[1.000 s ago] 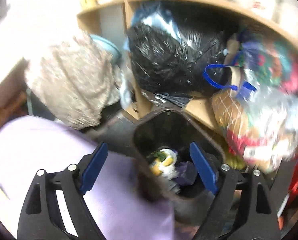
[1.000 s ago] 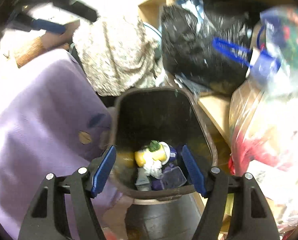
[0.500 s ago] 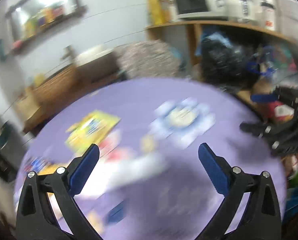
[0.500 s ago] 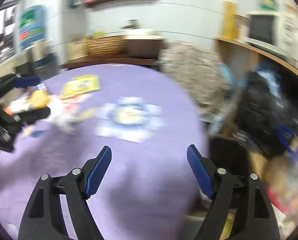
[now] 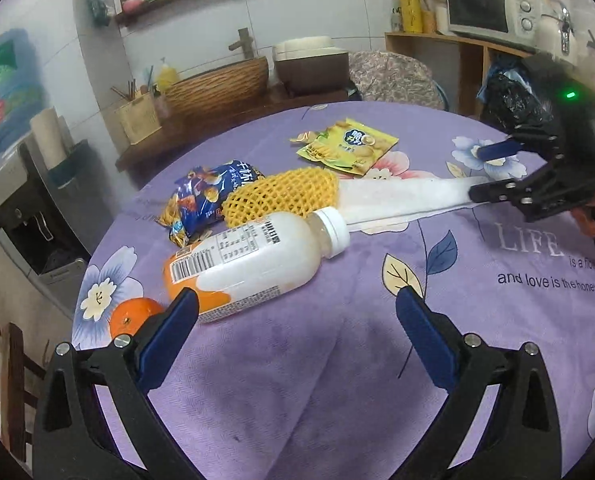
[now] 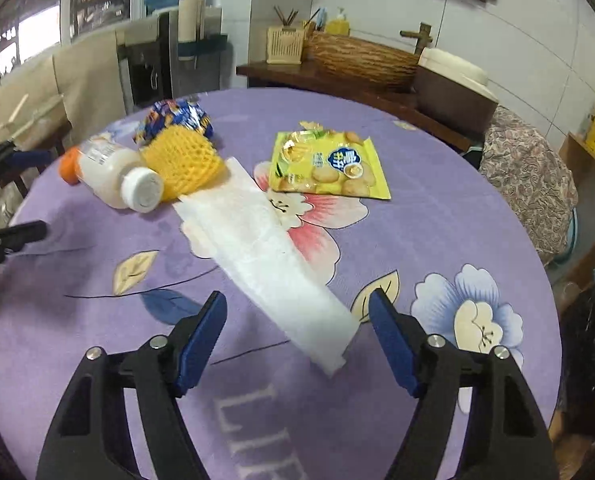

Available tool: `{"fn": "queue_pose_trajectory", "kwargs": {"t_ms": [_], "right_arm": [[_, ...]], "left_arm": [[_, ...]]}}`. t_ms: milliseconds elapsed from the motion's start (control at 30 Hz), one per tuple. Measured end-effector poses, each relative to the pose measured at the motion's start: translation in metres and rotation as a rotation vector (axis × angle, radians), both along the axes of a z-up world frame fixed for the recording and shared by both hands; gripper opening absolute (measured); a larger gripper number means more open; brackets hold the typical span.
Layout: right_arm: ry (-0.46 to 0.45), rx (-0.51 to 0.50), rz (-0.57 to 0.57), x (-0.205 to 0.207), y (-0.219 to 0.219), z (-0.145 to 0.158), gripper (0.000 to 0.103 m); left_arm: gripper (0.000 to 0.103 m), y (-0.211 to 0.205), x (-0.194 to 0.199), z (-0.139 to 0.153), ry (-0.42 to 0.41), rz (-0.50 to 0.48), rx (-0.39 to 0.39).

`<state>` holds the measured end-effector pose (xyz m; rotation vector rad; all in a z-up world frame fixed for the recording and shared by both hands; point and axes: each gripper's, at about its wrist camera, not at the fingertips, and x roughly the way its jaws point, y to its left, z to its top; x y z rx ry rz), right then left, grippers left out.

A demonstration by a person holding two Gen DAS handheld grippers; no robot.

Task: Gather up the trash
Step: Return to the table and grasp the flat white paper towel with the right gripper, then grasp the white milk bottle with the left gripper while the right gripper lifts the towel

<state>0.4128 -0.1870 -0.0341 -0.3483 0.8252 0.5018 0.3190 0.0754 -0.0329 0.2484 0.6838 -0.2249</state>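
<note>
Since the white paper sheet (image 6: 265, 256) lying at twelve o'clock before my empty, closing right claw (image 6: 297, 332) looks limp and light, I would pinch its near end, while my left claw (image 5: 297, 312), fully released, faces the bottle (image 5: 257, 256) on the bench (image 5: 477, 280).

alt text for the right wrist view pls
The right gripper, jaws closing with nothing pressed yet, hangs over a white paper strip on a purple floral tablecloth. Beyond lie a yellow snack bag, yellow foam net and bottle.
</note>
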Motion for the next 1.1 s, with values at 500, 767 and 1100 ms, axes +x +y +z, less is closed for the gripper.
{"fn": "queue_pose_trajectory", "kwargs": {"t_ms": [500,767,1100], "right_arm": [[0.129,0.042,0.097,0.01,0.004,-0.023,0.016],[0.148,0.093,0.079,0.007,-0.005,-0.022,0.008],[0.154,0.119,0.068,0.007,-0.006,-0.023,0.008]], "left_arm": [[0.085,-0.04,0.058,-0.006,0.103,-0.277,0.182],[0.081,-0.068,0.085,-0.01,0.164,-0.414,0.364],[0.077,-0.077,0.099,-0.028,0.231,-0.465,0.547]]}}
